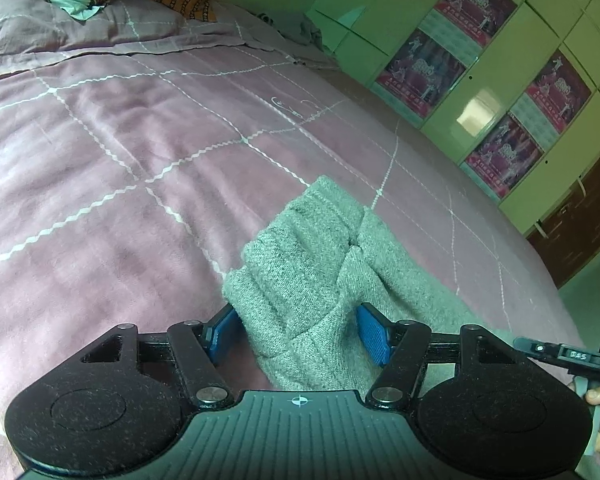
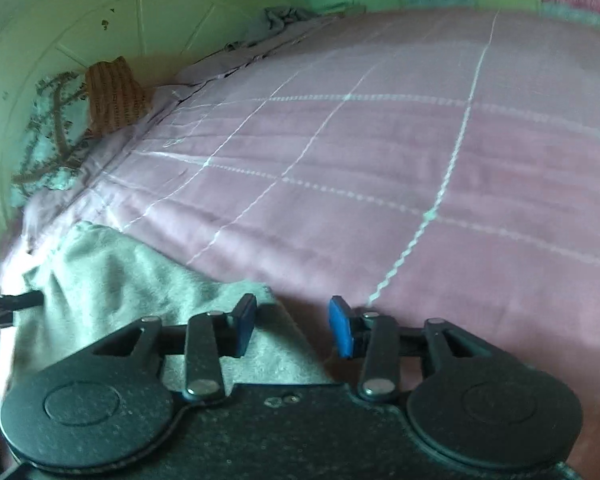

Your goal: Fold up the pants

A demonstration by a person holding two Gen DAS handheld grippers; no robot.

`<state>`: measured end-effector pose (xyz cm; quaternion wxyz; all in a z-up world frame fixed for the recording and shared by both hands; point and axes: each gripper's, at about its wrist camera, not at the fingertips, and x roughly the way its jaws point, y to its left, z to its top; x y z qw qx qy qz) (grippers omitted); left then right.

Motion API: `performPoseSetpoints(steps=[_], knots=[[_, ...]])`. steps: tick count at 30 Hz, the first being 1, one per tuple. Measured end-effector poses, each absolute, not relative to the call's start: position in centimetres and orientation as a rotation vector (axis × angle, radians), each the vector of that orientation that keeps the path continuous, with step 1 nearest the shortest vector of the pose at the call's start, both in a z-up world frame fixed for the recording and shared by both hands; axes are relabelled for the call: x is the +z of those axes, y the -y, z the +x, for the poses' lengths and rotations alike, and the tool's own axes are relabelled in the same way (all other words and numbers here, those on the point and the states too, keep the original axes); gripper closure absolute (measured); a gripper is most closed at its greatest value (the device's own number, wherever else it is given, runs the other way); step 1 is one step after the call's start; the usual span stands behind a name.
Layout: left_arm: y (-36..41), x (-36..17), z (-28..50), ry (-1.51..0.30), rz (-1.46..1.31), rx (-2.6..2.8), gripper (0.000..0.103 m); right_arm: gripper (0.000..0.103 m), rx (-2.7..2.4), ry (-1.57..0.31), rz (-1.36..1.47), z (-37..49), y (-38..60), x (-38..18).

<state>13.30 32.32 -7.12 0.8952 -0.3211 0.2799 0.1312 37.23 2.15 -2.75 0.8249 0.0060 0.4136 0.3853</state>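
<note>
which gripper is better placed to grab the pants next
Left. The left gripper already straddles a bunched fold of the grey pants. The right gripper is open over the pants' edge, mostly above the bedspread.

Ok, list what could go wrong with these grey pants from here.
1. The left gripper straddles a thick, bunched fold of the pants; closing may catch only some layers, so the fold slips apart.
2. The right gripper has only a thin pants corner between its open jaws and could pinch the pink bedspread too.
</note>
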Motion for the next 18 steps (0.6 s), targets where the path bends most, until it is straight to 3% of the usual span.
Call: performPoseSetpoints(steps=[3, 6, 7, 8, 9, 10, 13, 18], knots=[[-32.2, -7.0, 13.2, -0.576, -0.660, 0.277, 0.039, 0.078, 0.941, -0.872, 0.052, 36.6, -1.7, -2.4], [-31.9, -6.8, 13.2, -0.574, -0.646, 0.279, 0.042, 0.079, 1.006, -0.885, 0.035, 36.0, -2.1, -2.4], [-31.9, -6.8, 13.3, -0.575, -0.643, 0.280, 0.045, 0.078, 1.001, -0.889, 0.033, 36.0, -2.2, -2.6], [-31.9, -6.7, 13.2, -0.567, -0.639, 0.280, 0.057, 0.079, 0.985, -0.890, 0.028, 36.1, -2.4, -2.8], [-31.9, -6.3, 12.8, -0.525, -0.629, 0.278, 0.062, 0.096, 0.967, -0.891, 0.012, 36.0, -2.6, -3.0], [-31.8, -5.7, 12.4, -0.477, -0.615, 0.269, 0.065, 0.100, 0.948, -0.878, -0.032, 35.7, -3.1, -2.9], [-31.9, -6.0, 12.8, -0.507, -0.582, 0.295, 0.065, 0.101, 0.879, -0.732, -0.130, 33.9, -4.5, -0.4], [-32.8, -7.2, 13.2, -0.546, -0.631, 0.293, 0.058, 0.099, 0.792, -0.867, -0.209, 35.3, -5.9, -3.4]])
